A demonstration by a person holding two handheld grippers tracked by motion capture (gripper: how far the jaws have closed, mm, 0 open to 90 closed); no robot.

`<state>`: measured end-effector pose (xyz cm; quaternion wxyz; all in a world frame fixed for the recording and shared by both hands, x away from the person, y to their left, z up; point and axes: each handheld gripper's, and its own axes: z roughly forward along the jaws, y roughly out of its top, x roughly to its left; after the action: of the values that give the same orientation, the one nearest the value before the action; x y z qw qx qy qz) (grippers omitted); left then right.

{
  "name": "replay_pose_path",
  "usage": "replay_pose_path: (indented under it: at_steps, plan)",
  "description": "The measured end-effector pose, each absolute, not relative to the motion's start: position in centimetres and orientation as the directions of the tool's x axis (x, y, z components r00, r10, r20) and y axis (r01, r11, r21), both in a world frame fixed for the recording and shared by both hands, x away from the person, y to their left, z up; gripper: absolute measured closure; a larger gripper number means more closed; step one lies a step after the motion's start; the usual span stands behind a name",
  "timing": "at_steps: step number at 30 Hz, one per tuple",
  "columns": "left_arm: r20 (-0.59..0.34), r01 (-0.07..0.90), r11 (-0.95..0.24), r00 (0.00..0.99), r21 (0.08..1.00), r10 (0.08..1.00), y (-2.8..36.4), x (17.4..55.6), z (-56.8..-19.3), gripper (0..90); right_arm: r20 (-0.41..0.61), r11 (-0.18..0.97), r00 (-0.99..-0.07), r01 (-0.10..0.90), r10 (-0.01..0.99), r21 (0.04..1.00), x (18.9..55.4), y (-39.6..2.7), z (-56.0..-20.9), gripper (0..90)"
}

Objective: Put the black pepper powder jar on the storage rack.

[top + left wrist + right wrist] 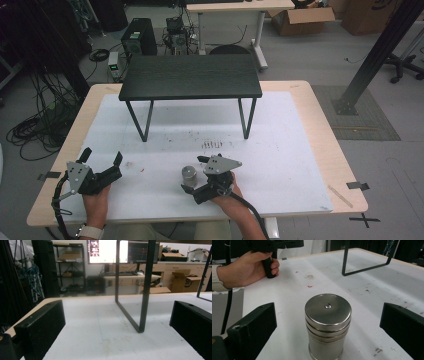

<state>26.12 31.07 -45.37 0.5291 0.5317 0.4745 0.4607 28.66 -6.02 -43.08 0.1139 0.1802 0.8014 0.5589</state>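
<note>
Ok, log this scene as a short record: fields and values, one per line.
Work surface: white mat on a wooden table
Object in hand's reach: metal cylinder, upright, lid on
Right claw: open, jaws either side of the metal cylinder, not touching
Left claw: open, nothing between its jaws
Other item: small black table, standing on the mat

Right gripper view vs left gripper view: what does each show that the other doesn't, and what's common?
Right gripper view alone: a metal canister standing upright between the right gripper's wide-open jaws, untouched, plus the person's other hand gripping a black handle.

Left gripper view alone: the left gripper open on bare surface, and behind the table a lit monitor on a desk and cardboard boxes.

Both: the white tabletop and a black metal leg frame of the small stand.
</note>
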Motion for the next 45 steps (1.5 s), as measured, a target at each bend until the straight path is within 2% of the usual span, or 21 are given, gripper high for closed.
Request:
replay_pose_path:
  at_steps: [14,45]
  plan:
    - [-0.014,0.015,0.012,0.126,1.0,0.992,31.1,26.1,-45.4,0.5,0.043,0.331,-0.906,0.198,0.421,0.923,29.2,-5.4,-43.9,5.4]
    - [-0.014,0.014,0.013,0.126,1.0,0.992,31.1,26.1,-45.4,0.5,0.044,0.35,-0.911,0.201,0.409,0.915,29.3,-5.4,-44.5,32.5]
